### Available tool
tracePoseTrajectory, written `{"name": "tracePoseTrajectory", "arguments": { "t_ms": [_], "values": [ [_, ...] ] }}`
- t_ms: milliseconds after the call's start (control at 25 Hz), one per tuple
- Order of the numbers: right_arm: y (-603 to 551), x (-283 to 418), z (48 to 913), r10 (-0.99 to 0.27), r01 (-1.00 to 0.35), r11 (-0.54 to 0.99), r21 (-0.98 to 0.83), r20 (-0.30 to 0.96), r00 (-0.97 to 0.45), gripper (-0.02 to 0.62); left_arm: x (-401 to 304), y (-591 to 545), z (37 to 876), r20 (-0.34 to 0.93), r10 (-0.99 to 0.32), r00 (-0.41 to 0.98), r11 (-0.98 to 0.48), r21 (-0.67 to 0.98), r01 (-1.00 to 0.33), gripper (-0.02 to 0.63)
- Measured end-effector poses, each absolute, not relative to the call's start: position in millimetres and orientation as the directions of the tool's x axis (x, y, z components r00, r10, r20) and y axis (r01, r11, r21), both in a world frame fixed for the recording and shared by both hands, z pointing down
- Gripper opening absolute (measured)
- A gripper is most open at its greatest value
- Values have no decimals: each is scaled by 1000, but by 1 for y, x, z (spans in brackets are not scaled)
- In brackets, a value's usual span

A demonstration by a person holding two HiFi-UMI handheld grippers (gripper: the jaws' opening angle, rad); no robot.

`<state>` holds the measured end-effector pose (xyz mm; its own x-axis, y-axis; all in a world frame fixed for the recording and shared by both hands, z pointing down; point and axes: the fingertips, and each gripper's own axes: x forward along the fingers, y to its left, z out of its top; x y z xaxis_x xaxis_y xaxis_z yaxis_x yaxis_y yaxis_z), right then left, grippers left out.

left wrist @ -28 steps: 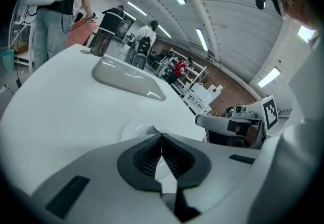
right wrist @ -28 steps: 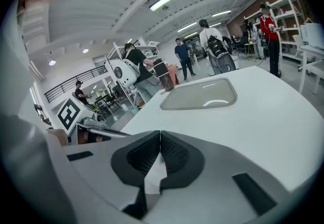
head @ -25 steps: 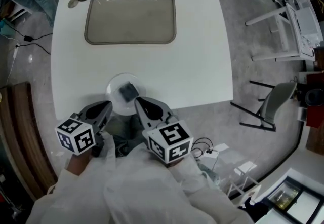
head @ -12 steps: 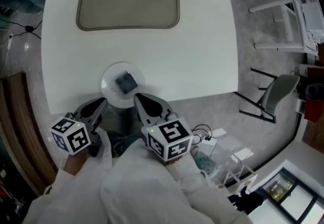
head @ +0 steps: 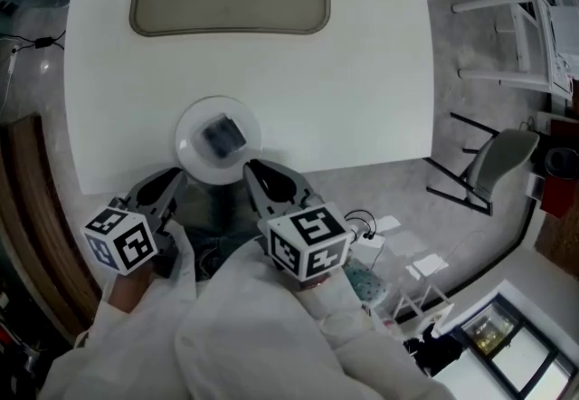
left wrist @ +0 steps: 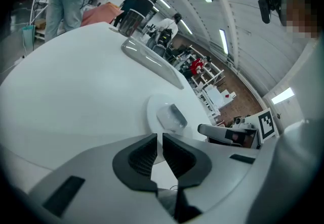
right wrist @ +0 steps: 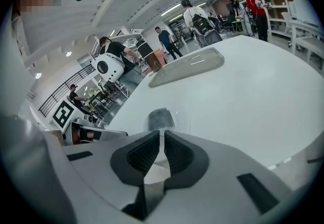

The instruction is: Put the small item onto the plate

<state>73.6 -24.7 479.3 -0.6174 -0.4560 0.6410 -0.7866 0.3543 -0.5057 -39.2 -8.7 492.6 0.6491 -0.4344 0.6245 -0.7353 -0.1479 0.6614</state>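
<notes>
As small item (head: 223, 134) rests on plate (head: 193, 157), left gripper (head: 170, 179), right gripper (head: 255, 169) closed nearby.

The small item (head: 223, 135), grey and squarish, lies at the middle of the round white plate (head: 193, 163).

No word, brand or number can be read anywhere. Only black-and-white square markers (head: 120, 244) are seen, on the cubes of the left gripper (head: 174, 177) and the right gripper (head: 253, 168), without letters.
</notes>
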Motion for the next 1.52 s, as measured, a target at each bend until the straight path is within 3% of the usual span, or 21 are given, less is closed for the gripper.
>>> {"name": "tracePoseTrajectory", "arguments": {
  "t_ms": [160,360,520,1520],
  "values": [
    [-26,74,483,-450,-790,351,-503,649,-614,17,-39,-7,495,617,-430,659,-116,686,-718,72],
    [-27,76,487,-451,-801,351,-486,662,-599,18,-37,-6,499,615,-421,666,-99,699,-708,95],
    [-29,79,489,-453,-817,345,-462,681,-576,95,-36,-5,498,621,-417,664,-94,697,-711,114],
    [-43,85,508,-414,-836,296,-462,727,-548,98,-36,-11,499,604,-479,637,18,732,-681,111]
  ]
}}
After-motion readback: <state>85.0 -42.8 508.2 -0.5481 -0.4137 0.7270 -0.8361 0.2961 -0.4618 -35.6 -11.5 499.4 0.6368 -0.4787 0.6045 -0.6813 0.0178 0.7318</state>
